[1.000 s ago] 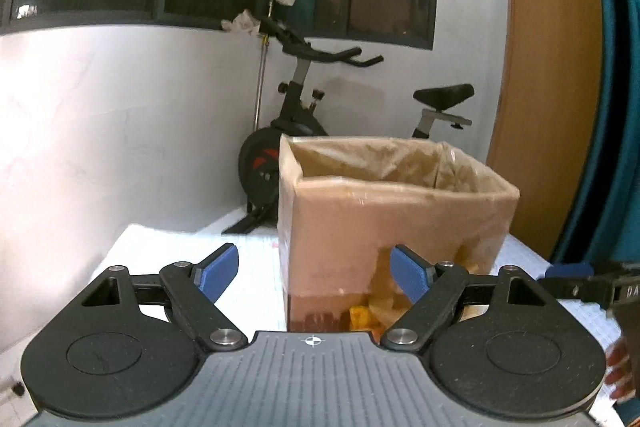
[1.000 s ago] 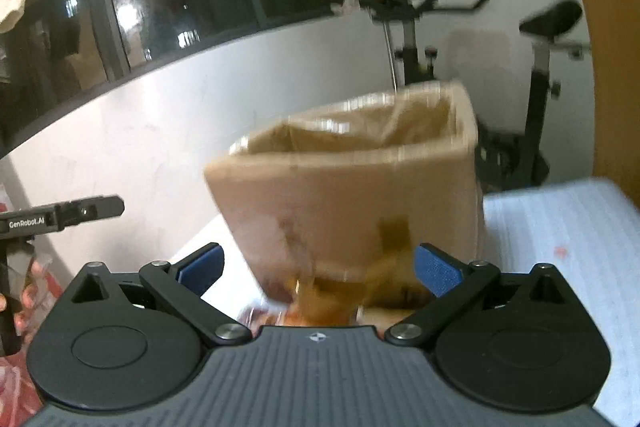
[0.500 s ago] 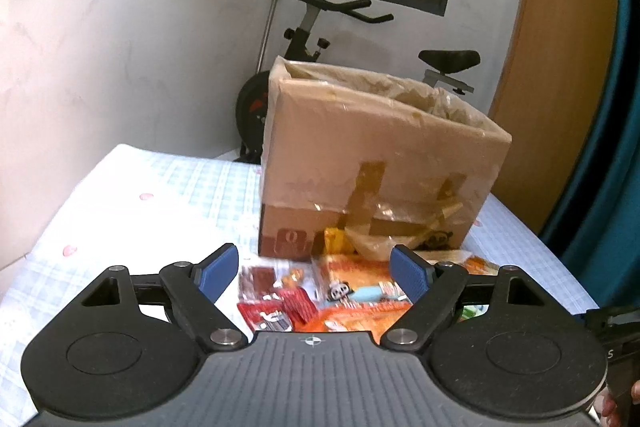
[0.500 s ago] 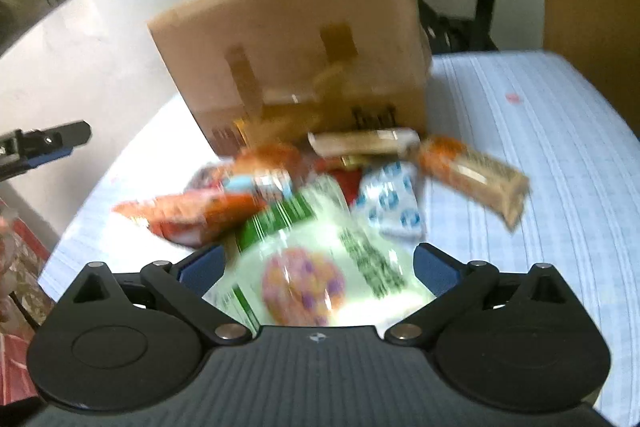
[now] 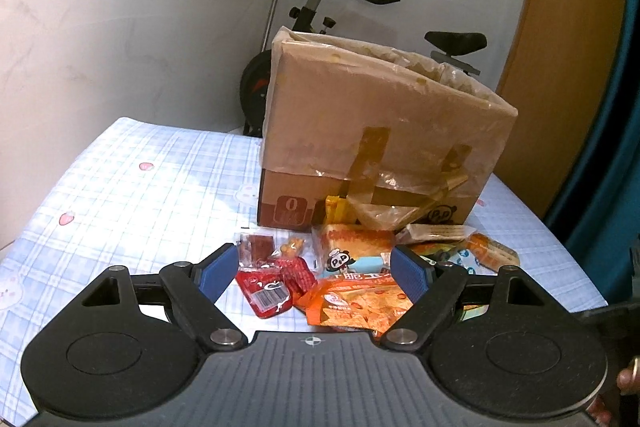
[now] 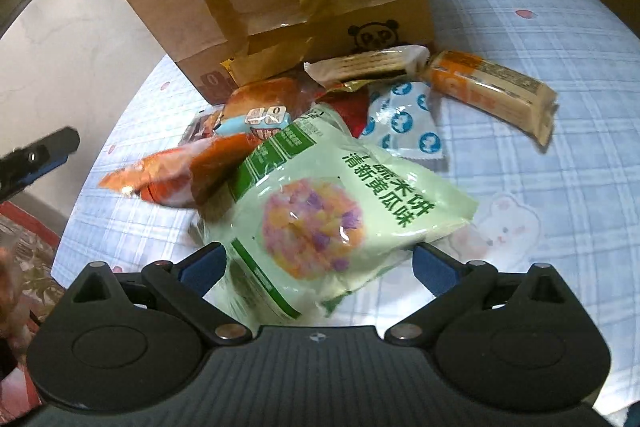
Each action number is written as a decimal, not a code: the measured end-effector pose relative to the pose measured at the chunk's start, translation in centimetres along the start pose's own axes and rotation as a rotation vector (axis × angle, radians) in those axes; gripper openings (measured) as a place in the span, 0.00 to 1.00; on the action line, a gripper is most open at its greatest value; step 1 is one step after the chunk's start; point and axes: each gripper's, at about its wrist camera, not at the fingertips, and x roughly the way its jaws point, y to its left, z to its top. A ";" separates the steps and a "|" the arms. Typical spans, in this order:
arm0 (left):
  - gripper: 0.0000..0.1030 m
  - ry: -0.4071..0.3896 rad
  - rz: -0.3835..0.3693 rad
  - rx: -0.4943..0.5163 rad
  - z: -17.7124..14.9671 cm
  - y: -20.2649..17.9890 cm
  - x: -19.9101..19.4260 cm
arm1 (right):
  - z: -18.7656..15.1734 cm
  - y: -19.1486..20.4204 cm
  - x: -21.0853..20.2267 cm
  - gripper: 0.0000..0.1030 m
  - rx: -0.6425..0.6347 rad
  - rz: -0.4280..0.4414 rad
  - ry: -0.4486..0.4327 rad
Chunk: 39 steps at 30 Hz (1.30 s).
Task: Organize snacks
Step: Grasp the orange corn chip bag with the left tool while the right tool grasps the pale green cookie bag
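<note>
The left gripper (image 5: 316, 273) tilts down over the table, jaws spread and empty above a red packet (image 5: 264, 289) and an orange chip bag (image 5: 360, 303). The right gripper (image 6: 316, 269) pitches steeper, jaws wide, with a pale green snack bag (image 6: 320, 211) lying between them unpinched. Beyond both stands the cardboard box (image 5: 380, 147).
</note>
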 end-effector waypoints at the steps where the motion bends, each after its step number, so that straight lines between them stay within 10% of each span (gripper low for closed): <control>1: 0.82 0.001 0.002 -0.001 0.0 -0.1 0.0 | 0.2 0.0 0.2 0.99 0.004 -0.010 -0.008; 14: 0.82 0.063 -0.008 -0.024 -1.1 -0.7 1.3 | 2.4 1.5 1.3 0.97 -0.171 -0.121 -0.141; 39: 0.83 0.253 -0.062 -0.144 -2.9 0.0 7.9 | 0.0 -0.4 2.1 1.00 -0.122 -0.012 -0.178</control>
